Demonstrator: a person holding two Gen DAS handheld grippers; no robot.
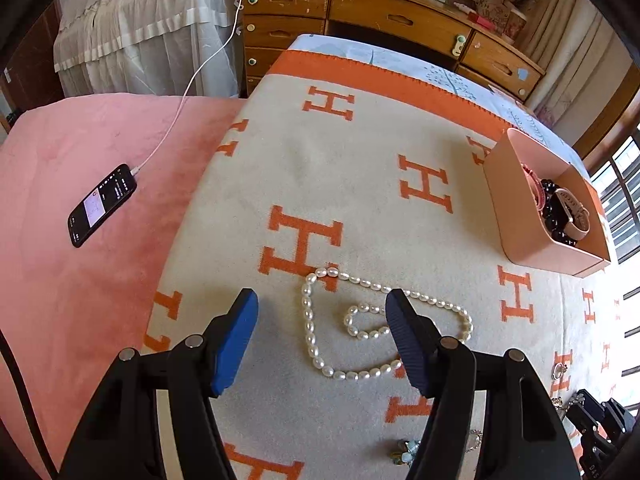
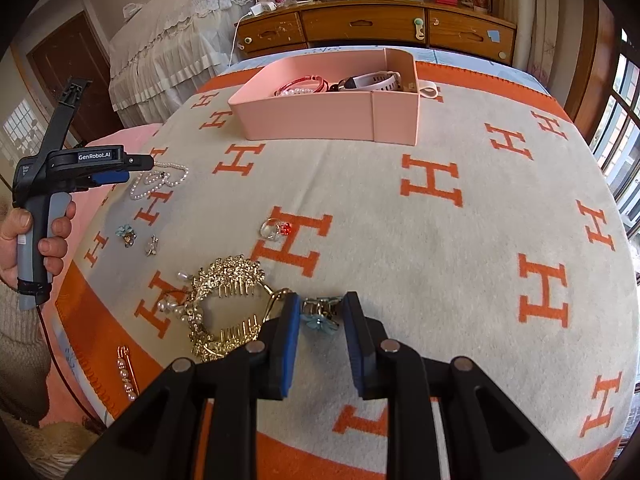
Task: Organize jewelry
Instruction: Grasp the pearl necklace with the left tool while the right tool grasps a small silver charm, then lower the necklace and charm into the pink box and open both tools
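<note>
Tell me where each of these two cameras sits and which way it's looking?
Left wrist view: rides the left gripper, angled down at the pearl necklace; only its own fingers show.
Right wrist view: rides the right gripper, angled down at a blue flower clip; the person's left hand shows.
Shared: the H-patterned blanket, pink box, pearls, dresser.

A bedroom in somebody's home, and it looked lived-in.

The work surface was a bed spread with a grey blanket (image 2: 400, 240) patterned in orange H letters, a pink cover (image 1: 80, 240) beside it with a phone (image 1: 102, 205) lying on charge. Behind stood a wooden dresser (image 2: 360, 24) with drawers, its top crowded with small bottles and boxes. A piece of furniture draped in white lace cloth (image 2: 168, 56) sat to one side, a dark wooden door (image 2: 68, 80) beyond it, and barred windows (image 2: 620, 136) let in daylight.
</note>
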